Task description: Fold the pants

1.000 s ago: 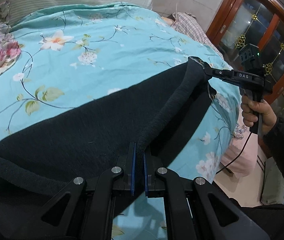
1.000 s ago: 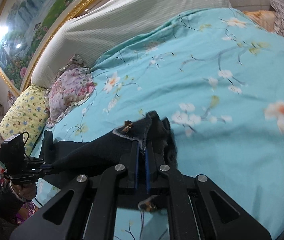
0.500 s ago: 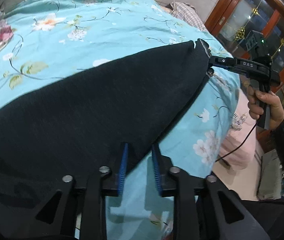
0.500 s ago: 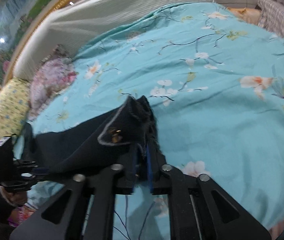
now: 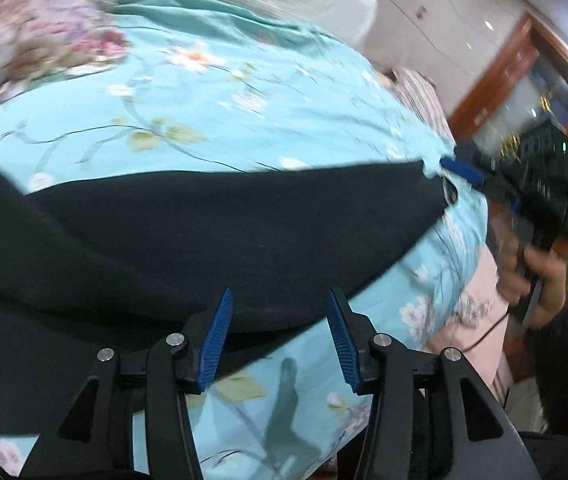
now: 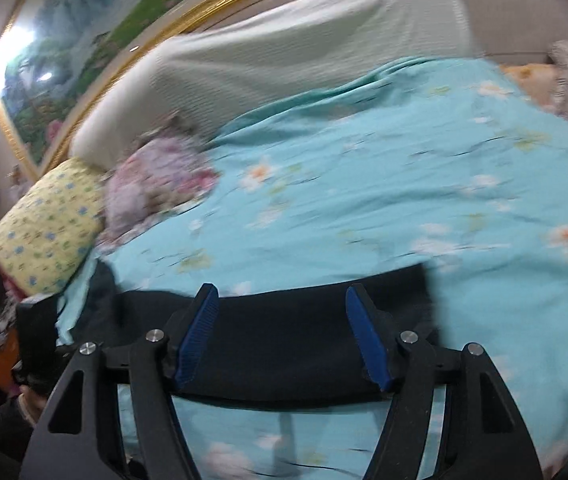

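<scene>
Both tools, the left tool (image 5: pixel 280 336) and right tool (image 6: pixel 284 334), are spread wide and empty, so the dark pants (image 5: pixel 204 232) toward 12 o'clock on the bed (image 5: pixel 244 120) could be bunched if regripped carelessly.

No legible text, label, brand, number or sign in either current view. Both wrist views are motion-blurred; the body of the right gripper (image 5: pixel 539 184), seen from the left wrist camera, shows pale marks too smeared to read. Floral bedsheet (image 6: pixel 363 184) and framed painting (image 6: pixel 84 40) carry patterns only, no lettering.
</scene>
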Available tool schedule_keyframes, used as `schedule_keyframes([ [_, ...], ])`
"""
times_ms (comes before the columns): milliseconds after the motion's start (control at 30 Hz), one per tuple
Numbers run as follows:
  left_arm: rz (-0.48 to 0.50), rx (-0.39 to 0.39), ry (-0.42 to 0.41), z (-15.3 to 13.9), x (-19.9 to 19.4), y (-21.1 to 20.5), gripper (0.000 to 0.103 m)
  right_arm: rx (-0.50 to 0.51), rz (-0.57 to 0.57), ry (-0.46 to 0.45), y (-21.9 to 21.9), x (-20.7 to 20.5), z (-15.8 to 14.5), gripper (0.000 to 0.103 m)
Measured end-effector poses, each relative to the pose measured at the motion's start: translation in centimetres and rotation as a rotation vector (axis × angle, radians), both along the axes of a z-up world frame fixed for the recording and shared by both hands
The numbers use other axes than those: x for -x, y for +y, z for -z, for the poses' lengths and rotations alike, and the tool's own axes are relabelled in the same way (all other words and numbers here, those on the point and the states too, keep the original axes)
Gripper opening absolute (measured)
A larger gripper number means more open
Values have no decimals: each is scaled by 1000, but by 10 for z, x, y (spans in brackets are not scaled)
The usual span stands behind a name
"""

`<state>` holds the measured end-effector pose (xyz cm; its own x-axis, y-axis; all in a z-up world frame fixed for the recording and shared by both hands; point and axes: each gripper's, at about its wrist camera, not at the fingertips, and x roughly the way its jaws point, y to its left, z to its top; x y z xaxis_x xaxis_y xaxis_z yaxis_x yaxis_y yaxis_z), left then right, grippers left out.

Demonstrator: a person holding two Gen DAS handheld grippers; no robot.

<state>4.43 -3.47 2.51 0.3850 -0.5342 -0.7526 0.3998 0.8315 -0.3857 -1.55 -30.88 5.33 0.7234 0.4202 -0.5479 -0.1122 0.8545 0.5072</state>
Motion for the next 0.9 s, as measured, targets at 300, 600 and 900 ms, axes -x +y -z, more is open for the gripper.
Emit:
schedule_keyframes([
  [300,-185,14,-24,-17,-9,96,50,-42,-243,27,107,-33,13,67],
  [600,-335,-13,-41,-32,-23,194,54,-77,-413,68,187,-53,22,67],
  [900,-413,-10,-34,-42,-56,266,63,-81,-517,88,244,-70,24,67],
])
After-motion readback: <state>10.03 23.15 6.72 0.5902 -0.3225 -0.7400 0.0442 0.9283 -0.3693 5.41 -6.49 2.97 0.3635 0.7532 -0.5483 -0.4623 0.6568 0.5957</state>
